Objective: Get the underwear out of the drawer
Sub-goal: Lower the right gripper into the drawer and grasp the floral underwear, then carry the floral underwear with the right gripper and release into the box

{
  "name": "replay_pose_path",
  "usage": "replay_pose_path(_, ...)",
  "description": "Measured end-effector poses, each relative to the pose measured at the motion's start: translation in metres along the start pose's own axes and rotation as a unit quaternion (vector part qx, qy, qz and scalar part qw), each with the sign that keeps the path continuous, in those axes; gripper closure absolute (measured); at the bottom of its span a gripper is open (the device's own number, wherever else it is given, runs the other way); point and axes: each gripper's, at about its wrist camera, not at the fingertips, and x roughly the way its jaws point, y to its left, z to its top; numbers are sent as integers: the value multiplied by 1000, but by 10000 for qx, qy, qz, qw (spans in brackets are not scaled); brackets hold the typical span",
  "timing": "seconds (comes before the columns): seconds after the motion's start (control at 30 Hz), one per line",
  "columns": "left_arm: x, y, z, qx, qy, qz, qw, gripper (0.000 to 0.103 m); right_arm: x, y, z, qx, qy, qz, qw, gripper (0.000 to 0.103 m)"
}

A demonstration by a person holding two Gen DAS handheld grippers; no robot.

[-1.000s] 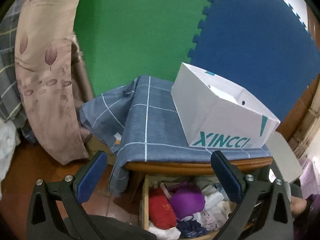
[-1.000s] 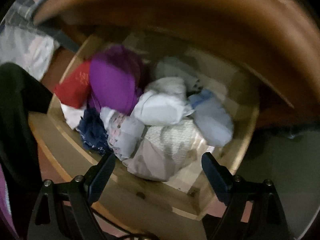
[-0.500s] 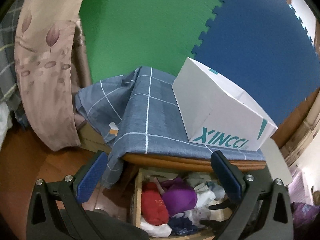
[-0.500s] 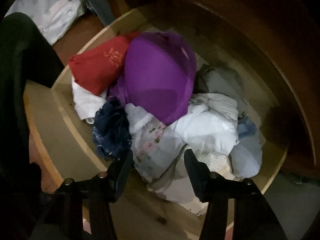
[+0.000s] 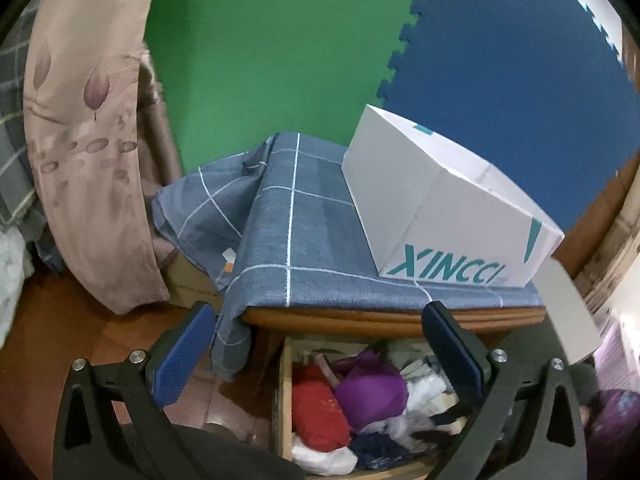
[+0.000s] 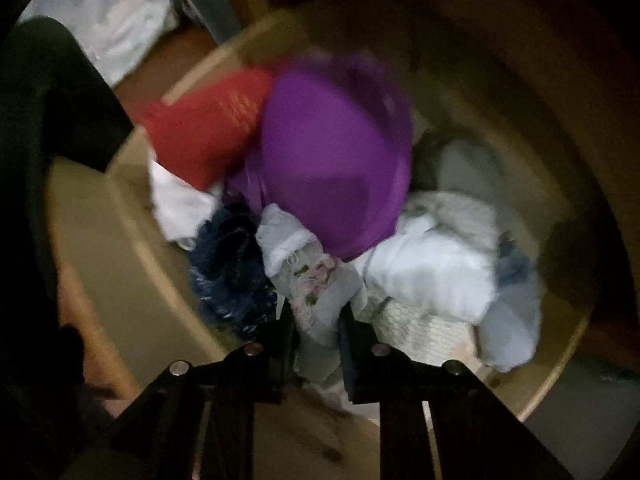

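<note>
Right gripper [image 6: 316,320] pinching floral underwear [image 6: 316,284] in the drawer [image 6: 132,248], beside purple bra [image 6: 336,160]. Left gripper [image 5: 320,348] spread wide, empty, above the drawer.

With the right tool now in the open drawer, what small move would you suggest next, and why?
Probably lift the right tool straight up. It is shut on the pale floral fabric piece, which lies in the wooden drawer among the purple garment and dark blue lace piece, so a slow rise should free it.
</note>
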Motion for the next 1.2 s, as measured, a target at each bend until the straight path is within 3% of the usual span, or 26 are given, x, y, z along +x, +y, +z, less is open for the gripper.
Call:
replay_pose_path(0.2,2,1,1,-33,25,-10,10000,1,-65,-6,-26,294,-788,8,9965,85)
replay_pose_path(0.5,3,2,1,-73,83,33,9999,1,-161,-7,-51,710,-1853,139,9800,85)
replay_pose_path(0.7,4,-1,-1,18,119,96,9999,1,-234,-16,-51,989,-2767,107,9558,85)
replay_pose_path(0.83,5,-1,-2,39,156,124,9998,1,-284,-43,-52,1311,-3316,107,9342,85)
replay_pose_path(1.0,5,-1,-1,31,161,116,9998,1,-321,-79,-38,1544,-3629,-278,9185,85)
replay_pose_path(1.2,5,-2,-1,52,154,114,9998,1,-329,-131,8,1621,-3468,-715,9211,85)
